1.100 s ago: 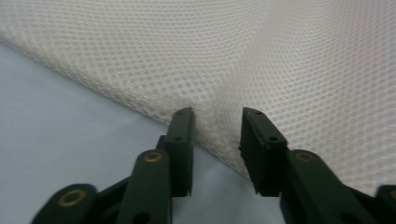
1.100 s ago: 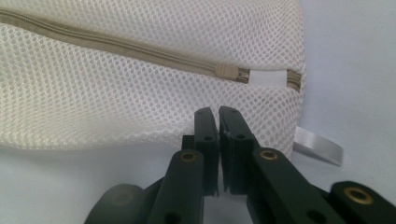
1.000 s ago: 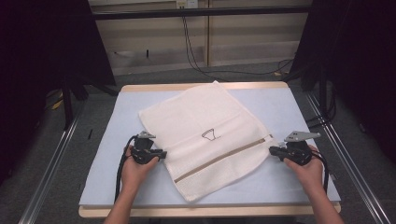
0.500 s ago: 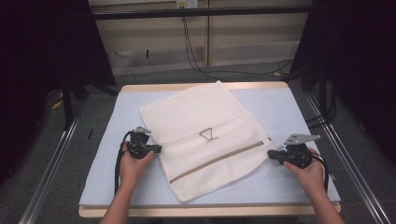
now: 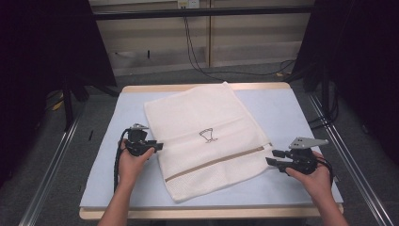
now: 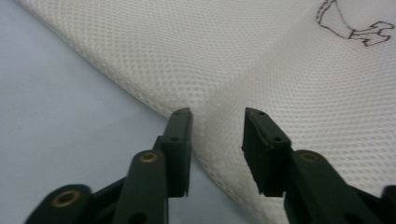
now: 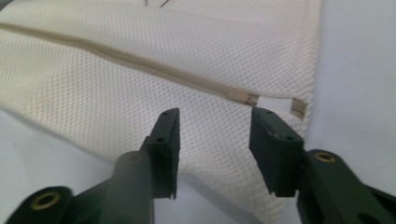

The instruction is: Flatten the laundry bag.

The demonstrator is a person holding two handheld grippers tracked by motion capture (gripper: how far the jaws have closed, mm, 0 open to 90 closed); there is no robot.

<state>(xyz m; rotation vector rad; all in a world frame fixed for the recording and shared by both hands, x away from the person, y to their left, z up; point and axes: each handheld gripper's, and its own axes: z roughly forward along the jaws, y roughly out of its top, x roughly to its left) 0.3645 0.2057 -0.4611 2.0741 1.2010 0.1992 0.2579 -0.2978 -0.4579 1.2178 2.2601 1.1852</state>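
A white mesh bag [image 5: 207,117] with a tan zipper [image 5: 216,162] and a small dark printed mark [image 5: 208,135] lies flat and slanted on the pale blue mat [image 5: 291,113]. My left gripper [image 5: 160,147] sits at the bag's left edge. In the left gripper view that left gripper [image 6: 217,116] has just been opening, and the mesh bag [image 6: 280,70] lies loose between its jaws. My right gripper [image 5: 270,157] is at the right edge, near the zipper's end. There too the right gripper [image 7: 215,116] has just been opening over the mesh bag [image 7: 93,102], below the zipper [image 7: 154,70], without pinching it.
The mat covers a wooden table [image 5: 188,87] whose near edge runs along the bottom. Metal rails [image 5: 51,169] flank both sides. Cables [image 5: 202,61] trail over the floor behind, and dark curtains [image 5: 42,42] hang at left and right.
Both grippers were pinched shut on the bag's side edges; their jaws now stand apart and the bag lies released. The bag has shifted slightly left. The hands have hardly moved.
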